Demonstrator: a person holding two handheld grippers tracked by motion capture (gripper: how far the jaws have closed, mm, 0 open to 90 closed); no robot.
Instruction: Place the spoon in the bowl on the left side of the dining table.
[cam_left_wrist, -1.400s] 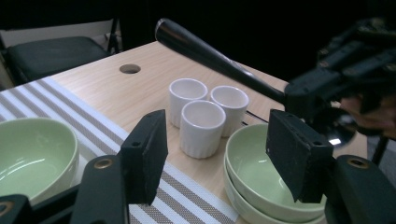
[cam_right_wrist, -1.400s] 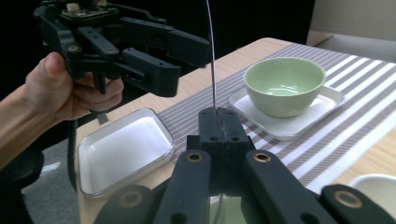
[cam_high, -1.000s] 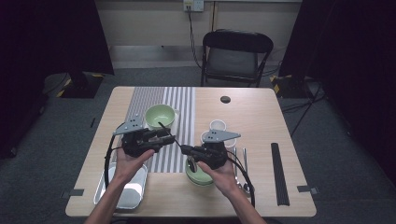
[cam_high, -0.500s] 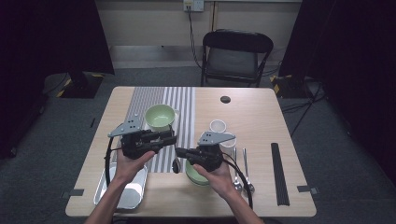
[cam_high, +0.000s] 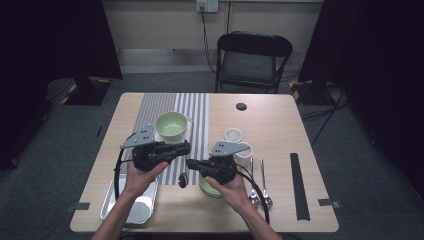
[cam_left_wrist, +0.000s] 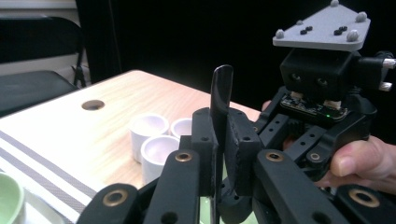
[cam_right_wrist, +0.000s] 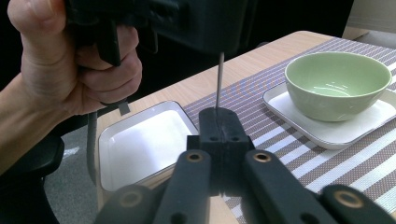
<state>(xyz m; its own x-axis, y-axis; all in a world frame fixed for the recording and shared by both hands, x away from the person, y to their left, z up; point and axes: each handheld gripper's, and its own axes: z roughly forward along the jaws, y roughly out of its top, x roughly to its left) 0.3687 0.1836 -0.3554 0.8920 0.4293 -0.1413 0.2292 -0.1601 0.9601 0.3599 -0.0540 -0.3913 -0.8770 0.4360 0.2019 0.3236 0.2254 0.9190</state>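
Observation:
Above the table's front middle, my two grippers face each other tip to tip. My left gripper (cam_high: 186, 146) (cam_left_wrist: 219, 140) is shut on the flat handle of a metal spoon (cam_left_wrist: 221, 91); its jaws have just been closing on it. My right gripper (cam_high: 191, 163) (cam_right_wrist: 218, 122) is shut on the same spoon, whose thin shaft (cam_right_wrist: 218, 79) runs from its pads up to the left gripper. The spoon's bowl (cam_high: 183, 180) hangs below the gap between them.
A green bowl (cam_high: 171, 124) (cam_right_wrist: 337, 84) sits on a white square plate on the striped mat (cam_high: 195, 107). Another green bowl (cam_high: 210, 190) lies under my right hand. Three white cups (cam_left_wrist: 149, 128), cutlery (cam_high: 262, 185), a black strip (cam_high: 297, 185) and a metal tray (cam_high: 112, 200) (cam_right_wrist: 144, 144) surround it.
The right gripper has edged slightly left toward the left gripper. The spoon's bowl now shows hanging between them. Both hands stay nearly in place.

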